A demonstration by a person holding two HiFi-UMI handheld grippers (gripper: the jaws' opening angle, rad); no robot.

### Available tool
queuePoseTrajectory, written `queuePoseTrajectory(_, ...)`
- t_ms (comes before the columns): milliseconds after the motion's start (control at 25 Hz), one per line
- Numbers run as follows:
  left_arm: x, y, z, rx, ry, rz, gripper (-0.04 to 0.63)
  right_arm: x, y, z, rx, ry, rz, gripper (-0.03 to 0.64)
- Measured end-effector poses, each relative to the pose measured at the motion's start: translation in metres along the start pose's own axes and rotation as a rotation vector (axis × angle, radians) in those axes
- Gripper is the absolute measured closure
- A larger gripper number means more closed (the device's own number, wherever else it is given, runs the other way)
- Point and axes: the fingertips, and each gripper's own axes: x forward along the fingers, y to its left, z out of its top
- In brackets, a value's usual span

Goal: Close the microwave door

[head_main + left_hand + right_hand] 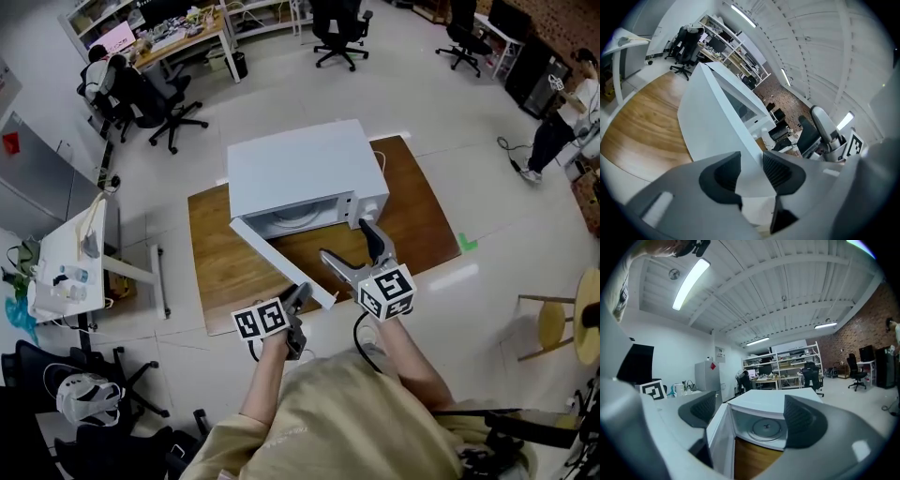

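A white microwave point(295, 169) stands on a wooden table point(220, 267). Its door point(281, 261) is swung open toward me. My left gripper point(302, 292) sits at the outer side of the door's free end. In the left gripper view the door's outer face point(708, 126) fills the space just ahead of my left gripper point(751, 173), whose jaws stand a narrow gap apart. I cannot tell if the tips touch it. My right gripper point(345, 239) hovers open in front of the cavity with nothing in it. The right gripper view shows the microwave point(773, 401), its door point(719, 437) and the glass turntable point(765, 426) beyond my right gripper point(750, 413).
A white side table point(70, 258) with small items stands at the left, and a round stool point(553, 323) at the right. Black office chairs point(155, 103) and desks line the back, where a person point(553, 131) stands. A cable point(380, 164) runs behind the microwave.
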Motion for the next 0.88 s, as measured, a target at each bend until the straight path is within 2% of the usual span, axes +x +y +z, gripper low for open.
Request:
queuePoseTrajectory(600,0.083,-0.023,0.048,-0.044,-0.050,0.056,0.443,-0.047,-0.041,0.026,0.002,-0.011,-0.141,0.178)
queuePoseTrajectory(720,0.098,-0.020,0.060,-0.035,-0.054,0.064,0.449,-0.051,-0.046,0.026,0.000,-0.007,-0.159,0.179)
queuePoseTrajectory(800,0.110,-0.012,0.070,0.007,-0.058,0.084,0.459,-0.050,-0.047,0.029,-0.005,-0.008,-0.168,0.179)
queuePoseTrajectory(840,0.116,-0.001,0.074,0.043,-0.054,0.116,0.473,-0.050,-0.045,0.031,-0.010,-0.010,-0.172,0.179)
queuePoseTrajectory(880,0.124,0.014,0.078,0.083,-0.047,0.162,0.597,-0.049,-0.043,0.032,-0.016,-0.012,-0.177,0.179)
